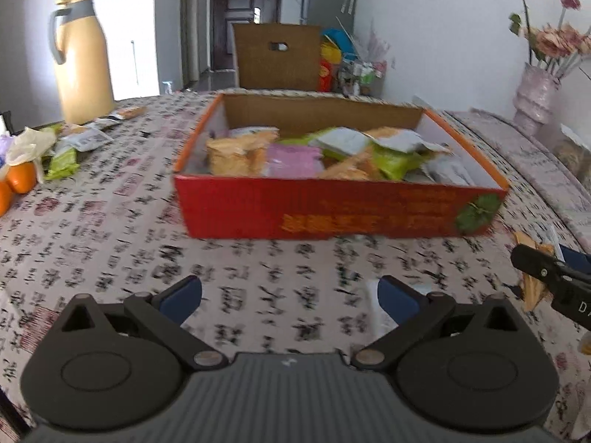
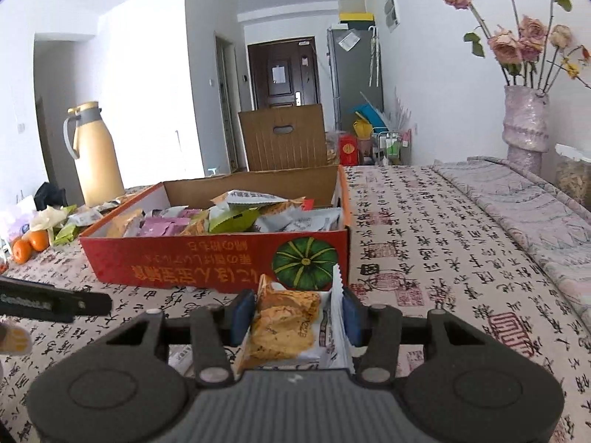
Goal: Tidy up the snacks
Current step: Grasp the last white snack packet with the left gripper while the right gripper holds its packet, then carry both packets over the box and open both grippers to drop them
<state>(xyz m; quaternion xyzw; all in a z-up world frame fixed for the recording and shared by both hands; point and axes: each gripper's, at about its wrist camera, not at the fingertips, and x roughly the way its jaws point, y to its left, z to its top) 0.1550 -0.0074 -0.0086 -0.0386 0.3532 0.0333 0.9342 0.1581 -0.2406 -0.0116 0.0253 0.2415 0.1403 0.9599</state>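
Observation:
A red cardboard box point(image 1: 332, 214) with several snack packets inside stands on the table; it also shows in the right wrist view point(image 2: 177, 262). My left gripper point(image 1: 290, 299) is open and empty, low over the tablecloth in front of the box. My right gripper point(image 2: 297, 313) is shut on an orange snack packet point(image 2: 282, 326), held just in front of the box's near right corner. In the left wrist view the right gripper point(image 1: 546, 269) and its packet point(image 1: 533, 289) show at the right edge.
Loose snack packets point(image 1: 79, 140) and oranges point(image 1: 22, 179) lie at the table's left. A beige thermos jug point(image 1: 83, 62) stands at the back left. A vase of flowers point(image 2: 526, 125) stands at the right. A chair back point(image 2: 282, 142) is behind the table.

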